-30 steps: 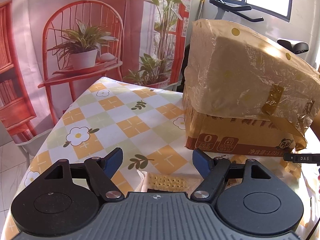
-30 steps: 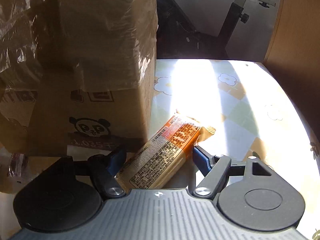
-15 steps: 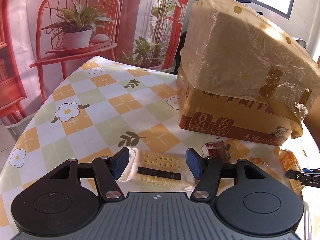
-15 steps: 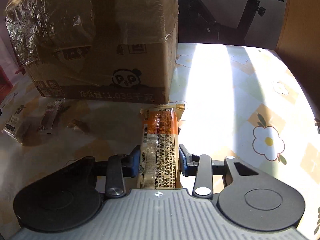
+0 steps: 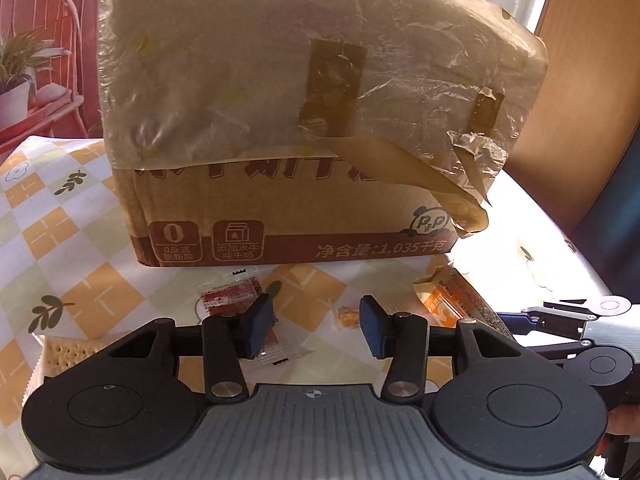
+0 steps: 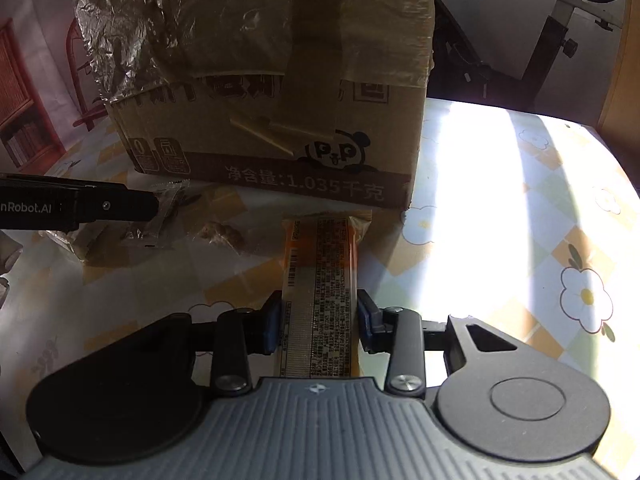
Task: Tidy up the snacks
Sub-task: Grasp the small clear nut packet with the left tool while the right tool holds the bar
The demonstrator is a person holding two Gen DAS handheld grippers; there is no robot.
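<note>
Right gripper (image 6: 316,322): blue pads pressed against both long edges of an orange snack bar (image 6: 320,280), pinching it near its rear half. Bar points straight ahead toward the box (image 6: 272,80); printed back side with barcode faces up. Its far end lies just short of the box's lower front edge, near the right corner. Cannot tell whether the bar is lifted off the tablecloth (image 6: 520,208) or resting on it.

Left gripper (image 5: 316,326): jaws spread, nothing between the pads. It hovers over the tablecloth facing the box's long printed side. Under and beside its left pad (image 5: 258,330) lies a small red-and-clear sachet (image 5: 230,294). A small yellow morsel in clear wrap (image 5: 347,316) sits just left of the right pad. A cracker pack (image 5: 66,350) lies at the left edge, partly hidden behind the gripper body.

Same bar seen from left wrist view: orange end (image 5: 448,300) to the right of the left gripper, with the right gripper's frame (image 5: 580,320) behind it.

Box: cardboard, upper part wrapped in crinkled plastic film with tape strips, panda logo (image 6: 338,152) near the lower corner. Strong sunlight falls on the right part of the table; left part is in the box's shadow.

Left gripper's arm enters the right wrist view from the left (image 6: 76,208), above the scattered small wrappers (image 6: 168,204).
</note>
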